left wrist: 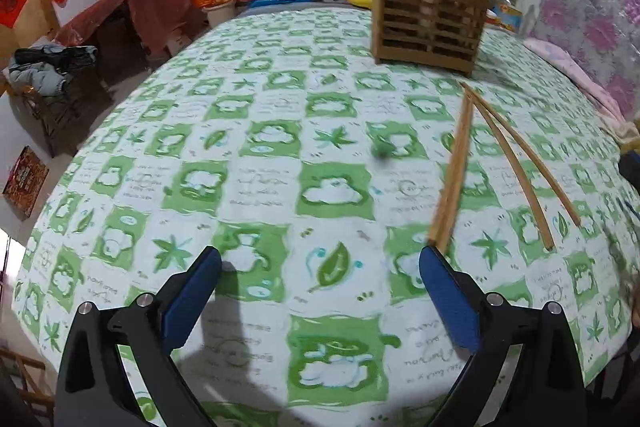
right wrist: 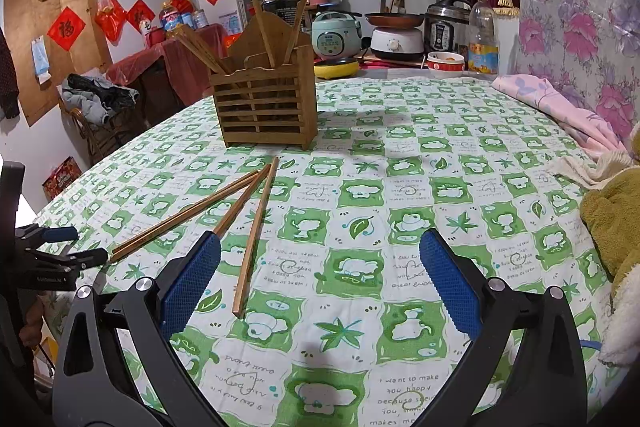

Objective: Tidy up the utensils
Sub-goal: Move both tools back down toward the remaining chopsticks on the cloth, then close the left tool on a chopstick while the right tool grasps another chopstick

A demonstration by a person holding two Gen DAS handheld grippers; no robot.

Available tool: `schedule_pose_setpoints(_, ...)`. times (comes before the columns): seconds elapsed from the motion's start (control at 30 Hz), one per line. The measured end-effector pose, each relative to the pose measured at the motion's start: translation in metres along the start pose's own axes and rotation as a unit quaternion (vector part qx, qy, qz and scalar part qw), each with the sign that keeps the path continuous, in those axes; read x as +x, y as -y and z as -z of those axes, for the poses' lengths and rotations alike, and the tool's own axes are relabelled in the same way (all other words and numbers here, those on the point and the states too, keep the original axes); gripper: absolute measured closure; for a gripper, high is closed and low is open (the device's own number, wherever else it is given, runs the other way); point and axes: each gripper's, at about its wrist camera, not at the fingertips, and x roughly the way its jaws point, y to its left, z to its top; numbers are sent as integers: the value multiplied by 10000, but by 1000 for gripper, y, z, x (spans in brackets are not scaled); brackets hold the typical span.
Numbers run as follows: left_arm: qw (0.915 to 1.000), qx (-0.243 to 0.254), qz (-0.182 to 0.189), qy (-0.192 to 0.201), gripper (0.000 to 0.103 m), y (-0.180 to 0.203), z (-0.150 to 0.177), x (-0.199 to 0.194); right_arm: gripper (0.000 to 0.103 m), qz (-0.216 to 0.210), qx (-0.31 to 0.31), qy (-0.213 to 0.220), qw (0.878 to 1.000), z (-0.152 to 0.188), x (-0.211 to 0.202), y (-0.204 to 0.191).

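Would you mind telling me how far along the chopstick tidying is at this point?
Partly done. Several chopsticks already stand in the wooden holder. Nothing is in hand: the left tongs and right tongs are both open and empty. Left to do: the loose chopsticks lying fanned on the tablecloth in front of the holder; I count about four, with one pair's near end by the left tongs.

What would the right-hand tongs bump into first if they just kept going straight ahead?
Probably nothing soon: the right tongs are open over bare tablecloth. The chopsticks and wooden holder sit left of their line; depth is uncertain.
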Motion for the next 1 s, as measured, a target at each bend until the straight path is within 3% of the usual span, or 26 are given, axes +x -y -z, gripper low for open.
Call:
schedule_pose_setpoints(0.13, 9999, -70, 128, -65, 6, -3, 0, 2, 7, 0, 2, -2, 10000, 0, 0, 0)
schedule_pose_setpoints(0.3, 9995, 316, -41, -46, 5, 11, 3, 4, 7, -11, 12, -5, 10000, 0, 0, 1)
schedule_pose_setpoints(0.47, 9997, 198, 33, -108, 6, 14, 0, 8, 7, -9, 8, -3, 10000, 0, 0, 1)
schedule_pose_setpoints(0.57, 9978, 612, 262, -49, 6, 39, 5, 4, 7, -13, 13, -6, 10000, -1, 0, 2)
schedule_pose_setpoints(0.7, 9938, 1111, 93, 55, 6, 64, 2, 1, 7, -23, 12, -7, 10000, -1, 0, 2)
schedule_pose_setpoints(0.8, 9940, 1097, 39, -35, 9, 64, -9, 8, 7, -29, 12, -10, 10000, -1, 0, 0)
schedule_pose_setpoints(0.9, 9938, 1100, 115, -105, 35, 62, -17, 13, 7, -30, 20, -6, 10000, -1, 0, 0)
schedule_pose_setpoints(0.97, 9930, 1122, 351, -109, 79, 65, -19, 14, 7, -32, 20, -10, 10000, -1, 0, 1)
schedule_pose_setpoints(1.0, 9924, 1135, 459, -113, 87, 67, -19, 14, 7, -34, 20, -11, 10000, -1, 0, 0)
